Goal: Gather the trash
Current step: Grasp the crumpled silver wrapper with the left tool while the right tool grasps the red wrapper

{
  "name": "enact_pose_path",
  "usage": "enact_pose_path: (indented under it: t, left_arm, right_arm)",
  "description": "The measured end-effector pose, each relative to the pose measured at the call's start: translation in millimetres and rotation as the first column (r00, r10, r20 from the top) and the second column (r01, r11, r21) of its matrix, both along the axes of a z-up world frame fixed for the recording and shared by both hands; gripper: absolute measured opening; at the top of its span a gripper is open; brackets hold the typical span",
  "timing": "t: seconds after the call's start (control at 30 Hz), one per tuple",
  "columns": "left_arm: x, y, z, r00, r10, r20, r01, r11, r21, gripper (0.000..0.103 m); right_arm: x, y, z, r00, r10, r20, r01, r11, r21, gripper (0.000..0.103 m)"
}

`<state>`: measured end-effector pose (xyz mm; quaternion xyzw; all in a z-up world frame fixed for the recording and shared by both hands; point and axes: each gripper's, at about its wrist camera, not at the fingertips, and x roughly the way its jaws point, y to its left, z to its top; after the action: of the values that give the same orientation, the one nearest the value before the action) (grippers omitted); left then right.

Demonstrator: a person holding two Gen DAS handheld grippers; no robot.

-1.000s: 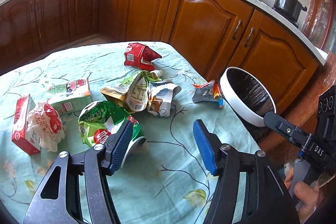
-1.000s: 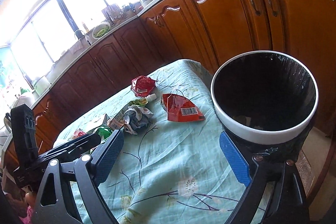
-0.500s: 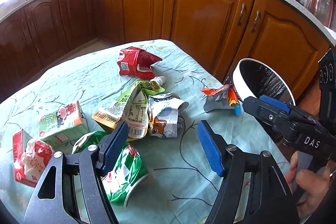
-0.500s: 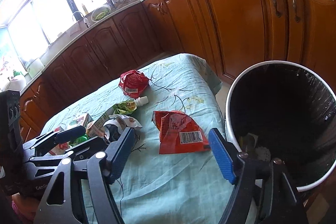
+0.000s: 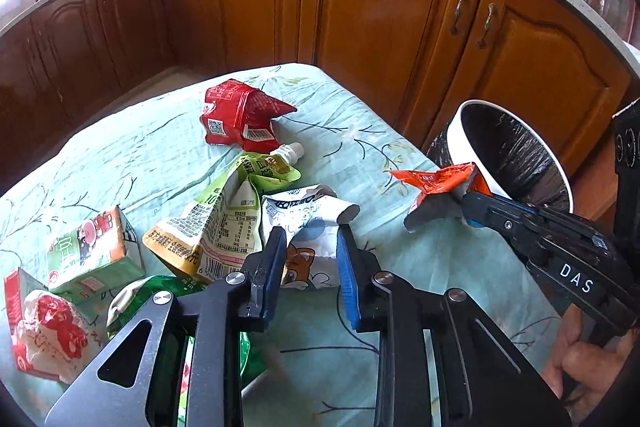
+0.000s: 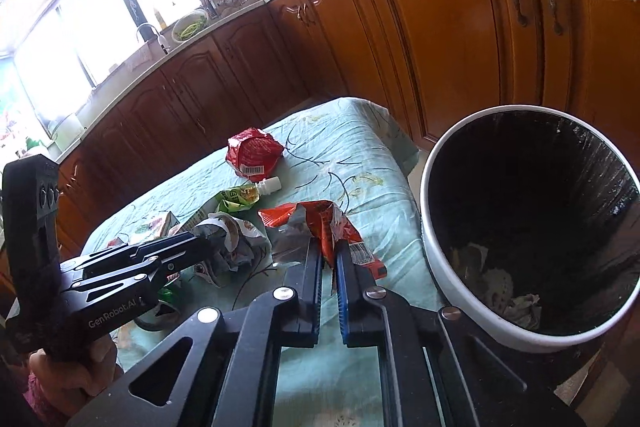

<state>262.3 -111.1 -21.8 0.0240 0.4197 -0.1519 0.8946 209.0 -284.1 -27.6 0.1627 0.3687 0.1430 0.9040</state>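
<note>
My left gripper (image 5: pixel 310 247) is low over the table, and its jaws are closing on a crumpled white pouch (image 5: pixel 304 211) with a cartoon fox; the pads press its sides. In the right wrist view the same gripper (image 6: pixel 208 247) pinches that pouch (image 6: pixel 236 231). My right gripper (image 6: pixel 328 251) is shut on a red foil wrapper (image 6: pixel 320 215) near the table's right edge. The left wrist view shows that gripper (image 5: pixel 470 203) with the red wrapper (image 5: pixel 436 177) sticking out of its tips. A white-rimmed bin (image 6: pixel 430 227) with a black liner stands just right of the table.
More litter lies on the floral cloth: a red bag (image 5: pixel 236 111) at the far end, a yellow-green spout pouch (image 5: pixel 216 219), a green carton (image 5: pixel 88 251), a green bag (image 5: pixel 144 295) and a red box (image 5: pixel 16 307). Wooden cabinets (image 5: pixel 380 7) stand close behind.
The left gripper moved forward off the green bag to the white pouch and narrowed onto it. The right gripper came in from beside the bin and closed on the red wrapper.
</note>
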Motion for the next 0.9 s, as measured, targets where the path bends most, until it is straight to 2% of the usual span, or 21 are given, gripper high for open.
enact_pose_path:
  t: [0.27, 0.3, 0.33, 0.43, 0.67, 0.73, 0.77, 0.8, 0.87, 0.9]
  left_arm:
    - [-25, 6, 21, 1.0, -0.012, 0.02, 0.014, 0.995, -0.101, 0.019]
    - [-29, 5, 24, 1.0, -0.017, 0.024, 0.019, 0.994, -0.106, 0.014]
    - [-31, 2, 25, 0.999, -0.025, 0.024, 0.027, 0.994, -0.111, 0.001]
    - [-35, -5, 29, 0.999, -0.052, 0.018, 0.054, 0.99, -0.134, 0.001]
    - [-43, -19, 31, 0.997, -0.069, 0.047, 0.073, 0.993, -0.096, 0.001]
    - [-40, -16, 29, 0.998, -0.048, 0.047, 0.052, 0.996, -0.078, 0.006]
    - [-38, -15, 27, 0.998, -0.043, 0.044, 0.046, 0.996, -0.072, 0.016]
    - [-34, -13, 24, 0.999, -0.031, 0.04, 0.034, 0.997, -0.062, 0.031]
    - [-25, -13, 18, 0.999, 0.007, 0.047, -0.006, 1.0, -0.026, 0.052]
    - [-21, -15, 15, 0.999, 0.016, 0.05, -0.016, 1.0, -0.004, 0.054]
  right_arm:
    - [-33, -31, 21, 0.998, -0.054, 0.039, 0.052, 0.998, 0.042, 0.006]
    - [-37, -35, 23, 0.997, -0.06, 0.042, 0.058, 0.997, 0.046, 0.006]
    - [-40, -39, 25, 0.997, -0.068, 0.045, 0.066, 0.997, 0.048, 0.006]
    - [-48, -50, 27, 0.995, -0.091, 0.049, 0.088, 0.995, 0.052, 0.006]
    - [-65, -66, 32, 0.992, -0.113, 0.055, 0.109, 0.992, 0.064, 0.006]
    - [-66, -67, 32, 0.992, -0.114, 0.057, 0.11, 0.991, 0.073, 0.006]
    - [-67, -67, 31, 0.992, -0.114, 0.057, 0.109, 0.991, 0.08, 0.006]
    - [-66, -67, 30, 0.992, -0.113, 0.055, 0.108, 0.99, 0.087, 0.006]
    - [-64, -66, 27, 0.993, -0.11, 0.049, 0.105, 0.99, 0.099, 0.006]
    - [-63, -65, 25, 0.993, -0.109, 0.045, 0.104, 0.989, 0.103, 0.006]
